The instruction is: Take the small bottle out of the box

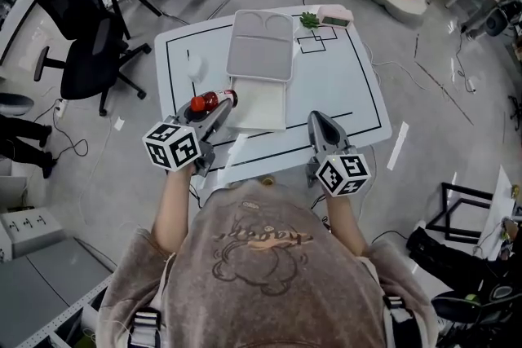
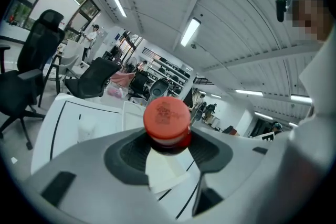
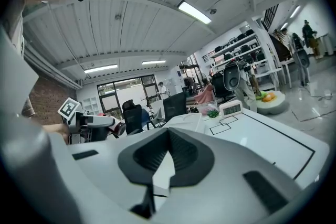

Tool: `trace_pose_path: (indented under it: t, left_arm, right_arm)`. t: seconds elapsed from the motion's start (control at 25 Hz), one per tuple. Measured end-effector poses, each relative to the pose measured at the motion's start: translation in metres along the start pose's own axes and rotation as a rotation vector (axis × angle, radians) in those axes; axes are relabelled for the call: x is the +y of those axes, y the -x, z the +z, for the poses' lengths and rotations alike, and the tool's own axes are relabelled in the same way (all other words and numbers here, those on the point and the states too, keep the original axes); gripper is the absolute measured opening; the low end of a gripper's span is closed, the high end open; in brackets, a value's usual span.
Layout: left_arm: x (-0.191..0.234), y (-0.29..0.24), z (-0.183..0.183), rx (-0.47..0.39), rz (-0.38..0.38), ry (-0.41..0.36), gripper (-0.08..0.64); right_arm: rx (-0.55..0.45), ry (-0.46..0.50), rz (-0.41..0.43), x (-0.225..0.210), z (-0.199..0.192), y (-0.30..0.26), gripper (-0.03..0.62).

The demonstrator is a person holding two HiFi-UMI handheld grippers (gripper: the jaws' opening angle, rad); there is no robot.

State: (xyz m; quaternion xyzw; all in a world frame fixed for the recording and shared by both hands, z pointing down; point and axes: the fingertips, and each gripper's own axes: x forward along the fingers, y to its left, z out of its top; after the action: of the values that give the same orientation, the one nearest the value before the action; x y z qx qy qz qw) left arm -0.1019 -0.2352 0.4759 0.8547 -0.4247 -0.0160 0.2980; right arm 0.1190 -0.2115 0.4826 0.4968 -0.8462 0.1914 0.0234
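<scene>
Only in the head view is the whole layout seen: a white bench (image 1: 342,85) marked with black lines, an open box (image 1: 261,106) with its grey lid folded back, and both tongs held over the near edge. The left tongs (image 1: 218,112) are seen just left of the box with the small bottle (image 1: 204,103) across their tips, outside the box. The right tongs (image 1: 320,125) are seen near the bench's front line, well apart from the box.

In the left gripper view the grip itself is shown. The left tongs (image 2: 168,152) are half spread and pinched on the small bottle (image 2: 167,122). Its round orange-red cap faces the camera, with a dark red body below it.

In the right gripper view the right tongs (image 3: 167,157) are pressed together at the tips, with nothing between them. The far side is also shown: a digital clock (image 3: 229,108) and a small green plant (image 3: 212,112).
</scene>
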Motion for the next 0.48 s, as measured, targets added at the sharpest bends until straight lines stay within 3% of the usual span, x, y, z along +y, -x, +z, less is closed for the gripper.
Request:
trace_pose_path:
  t: [0.48]
  left_arm:
    - [0.024,-0.002,-0.026,0.033,0.037,0.060,0.224]
  right_arm:
    - [0.006,-0.009,0.003,-0.001,-0.004,-0.006,-0.003]
